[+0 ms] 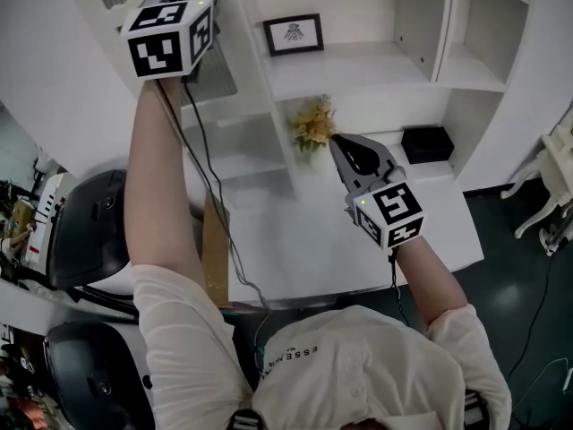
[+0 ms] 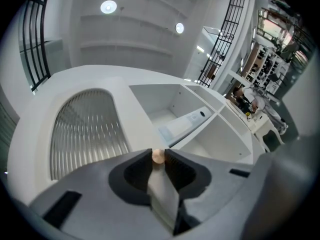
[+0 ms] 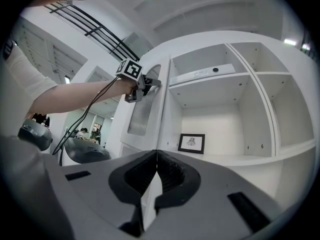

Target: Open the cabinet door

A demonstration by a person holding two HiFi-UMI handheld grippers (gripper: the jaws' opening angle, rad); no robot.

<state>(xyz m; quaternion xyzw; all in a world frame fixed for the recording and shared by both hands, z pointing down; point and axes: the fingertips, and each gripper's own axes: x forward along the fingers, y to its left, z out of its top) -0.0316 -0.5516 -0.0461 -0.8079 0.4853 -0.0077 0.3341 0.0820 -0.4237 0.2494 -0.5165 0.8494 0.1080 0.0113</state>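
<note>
Clamping the cabinet door knob (image 2: 158,156), left gripper (image 2: 158,152) fingers pinch it; right gripper (image 3: 156,151) fingers rest together.

Bright, even indoor light comes from round ceiling lights (image 2: 108,6), which glare as white discs in both gripper views. The white cabinet (image 1: 358,70) is nearly washed out, with only soft, pale shadows inside its shelves, while the floor (image 1: 528,267) at the head view's right reads dark. Both gripper views bend straight lines strongly and fade to black at the corners, and surfaces nearest the lens look soft. The head view is sharp and mildly bowed.
</note>
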